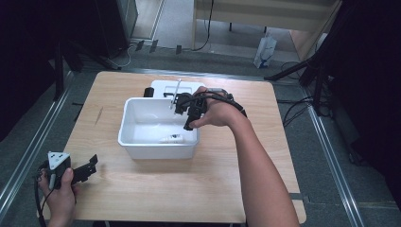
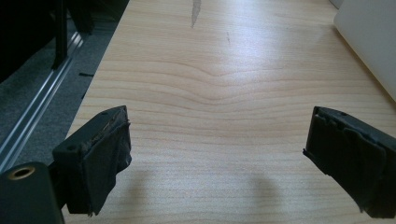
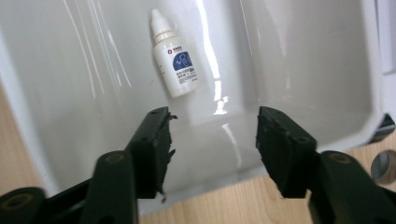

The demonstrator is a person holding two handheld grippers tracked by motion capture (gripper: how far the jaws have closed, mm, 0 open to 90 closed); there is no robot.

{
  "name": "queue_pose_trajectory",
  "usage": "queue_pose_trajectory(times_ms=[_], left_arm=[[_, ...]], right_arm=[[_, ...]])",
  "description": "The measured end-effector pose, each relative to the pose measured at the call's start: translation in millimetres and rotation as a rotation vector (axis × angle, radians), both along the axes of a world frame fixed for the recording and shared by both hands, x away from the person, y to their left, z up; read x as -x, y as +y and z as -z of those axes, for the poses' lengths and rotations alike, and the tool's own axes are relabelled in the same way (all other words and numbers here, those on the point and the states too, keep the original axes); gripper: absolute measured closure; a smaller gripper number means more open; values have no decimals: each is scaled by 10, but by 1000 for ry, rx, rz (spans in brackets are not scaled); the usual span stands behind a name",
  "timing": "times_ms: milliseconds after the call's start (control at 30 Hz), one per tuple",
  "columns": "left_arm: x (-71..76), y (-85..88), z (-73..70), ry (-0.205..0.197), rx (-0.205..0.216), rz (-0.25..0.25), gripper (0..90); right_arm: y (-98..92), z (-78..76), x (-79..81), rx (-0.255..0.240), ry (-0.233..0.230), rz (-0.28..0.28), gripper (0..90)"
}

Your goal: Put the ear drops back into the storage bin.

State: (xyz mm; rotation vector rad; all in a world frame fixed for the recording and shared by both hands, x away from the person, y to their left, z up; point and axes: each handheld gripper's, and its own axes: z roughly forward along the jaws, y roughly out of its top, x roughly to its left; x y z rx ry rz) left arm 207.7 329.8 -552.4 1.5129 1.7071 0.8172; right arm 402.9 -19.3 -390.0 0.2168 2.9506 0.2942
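One small bottle (image 3: 174,59) lies flat on the floor of the white tub (image 1: 126,124), toward its 5 o'clock corner. The right gripper (image 3: 212,140) hangs above it, jaws apart and empty. At the table's (image 1: 189,189) 8 o'clock edge, the left gripper (image 2: 217,154) gapes wide over bare wood.

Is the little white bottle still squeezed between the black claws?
No, the little white bottle lies on the floor of the white tub, apart from the right gripper, whose jaws stand open with nothing between them.
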Motion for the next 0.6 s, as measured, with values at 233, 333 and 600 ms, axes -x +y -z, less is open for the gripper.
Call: queue_pose_trajectory(times_ms=[233, 333, 600], left_arm=[[0, -4, 1, -2, -2, -2, 76], [-1, -5, 1, -1, -3, -2, 76], [-1, -8, 1, -3, -10, -2, 76]], right_arm=[[-189, -251, 64, -66, -44, 140, 220], [-294, -296, 87, -82, -73, 215, 120], [-678, -287, 151, -133, -47, 378, 0]])
